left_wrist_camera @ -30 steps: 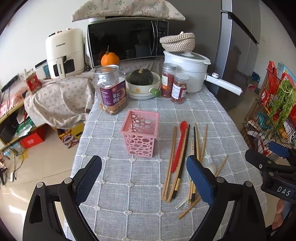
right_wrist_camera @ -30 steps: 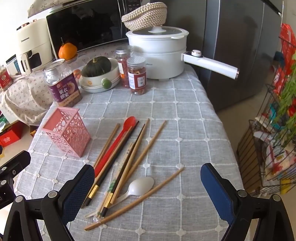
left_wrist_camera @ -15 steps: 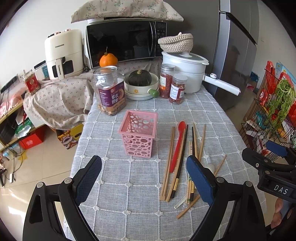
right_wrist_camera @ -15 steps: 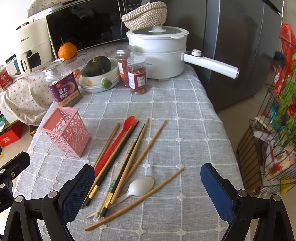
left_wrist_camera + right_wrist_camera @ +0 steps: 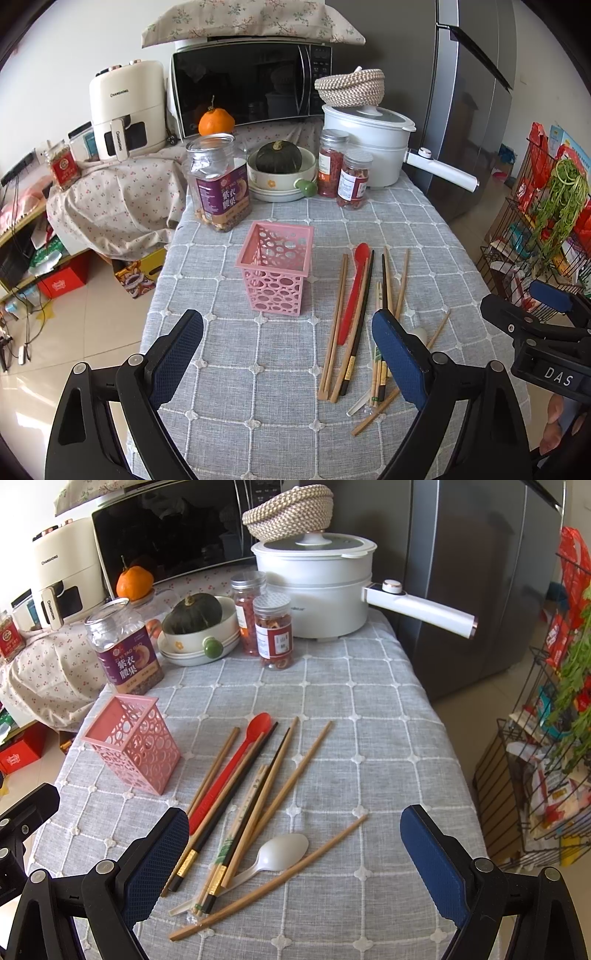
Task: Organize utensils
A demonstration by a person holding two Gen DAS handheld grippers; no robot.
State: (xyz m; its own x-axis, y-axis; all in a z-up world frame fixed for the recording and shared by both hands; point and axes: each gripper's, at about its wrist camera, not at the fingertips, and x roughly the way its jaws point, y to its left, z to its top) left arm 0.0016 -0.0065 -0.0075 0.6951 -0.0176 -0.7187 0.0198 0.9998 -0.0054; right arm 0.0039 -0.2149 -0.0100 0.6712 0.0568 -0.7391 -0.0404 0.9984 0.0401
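A pink perforated utensil basket (image 5: 275, 267) (image 5: 131, 746) stands upright and empty on the grey checked tablecloth (image 5: 258, 369) (image 5: 369, 720). To its right lie several wooden and black chopsticks (image 5: 341, 325) (image 5: 258, 797), a red spoon (image 5: 354, 288) (image 5: 229, 771) and a white spoon (image 5: 277, 853). My left gripper (image 5: 288, 354) is open and empty above the cloth in front of the basket. My right gripper (image 5: 295, 860) is open and empty just above the near ends of the utensils; it also shows in the left wrist view (image 5: 535, 317).
At the back stand a purple-labelled jar (image 5: 219, 192), a bowl with a green squash (image 5: 280, 170), two red-filled jars (image 5: 351, 177), a white pot with a long handle (image 5: 369, 144) and a microwave (image 5: 251, 85). A wire rack (image 5: 546, 738) stands right of the table.
The left gripper has drawn back slightly, so the table looks a little farther away. The right gripper has hardly moved. Nothing was picked up.
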